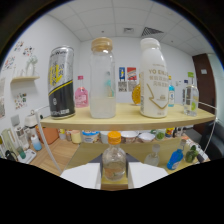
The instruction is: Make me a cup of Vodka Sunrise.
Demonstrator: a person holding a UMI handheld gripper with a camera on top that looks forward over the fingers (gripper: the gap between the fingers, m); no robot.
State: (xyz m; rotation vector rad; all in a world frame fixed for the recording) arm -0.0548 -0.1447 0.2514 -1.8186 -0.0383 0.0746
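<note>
Clear bottle (103,80) on shelf (125,118), can (62,82) left, white bottle (153,79) right. Jaws' state: cannot tell.

We see an evenly bright room under diffuse ceiling light. Soft glare marks the clear bottle (103,80) and the white bottle (153,77). Fisheye distortion bows the wooden shelf (125,118) and curves the far walls. We note mild overall blur, a black vignette, and a dark lower band.

Gripper (114,210) lost in blackness.
</note>
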